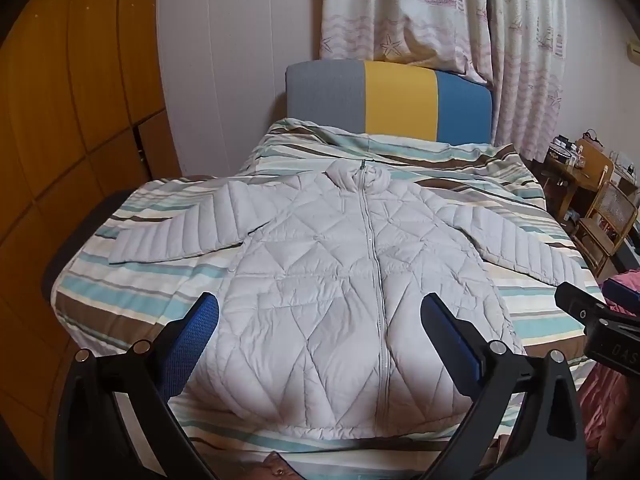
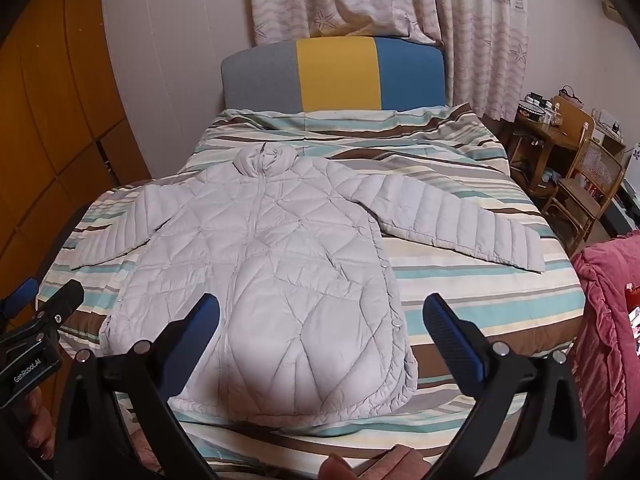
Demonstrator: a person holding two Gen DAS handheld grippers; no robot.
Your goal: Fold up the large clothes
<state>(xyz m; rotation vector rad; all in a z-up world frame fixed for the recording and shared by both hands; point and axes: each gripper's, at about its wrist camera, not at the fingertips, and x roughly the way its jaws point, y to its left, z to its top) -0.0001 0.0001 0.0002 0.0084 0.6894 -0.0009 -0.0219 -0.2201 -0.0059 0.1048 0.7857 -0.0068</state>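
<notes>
While both sets of jaws stood wide and empty, your left gripper (image 1: 320, 316) and right gripper (image 2: 320, 316) hovered above the jacket (image 1: 340, 280), spread flat on the bed (image 1: 140, 292). Pinching only slippery shell risked losing it mid-fold.

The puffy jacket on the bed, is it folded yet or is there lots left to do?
Done: the jacket lies flat on the striped bed cover, zipped up, front side up, both sleeves spread out.
In hand: nothing. The left gripper and right gripper hover above the hem, both open and empty.
Left: all the folding. No sleeve is tucked in and the body is not doubled over.
</notes>
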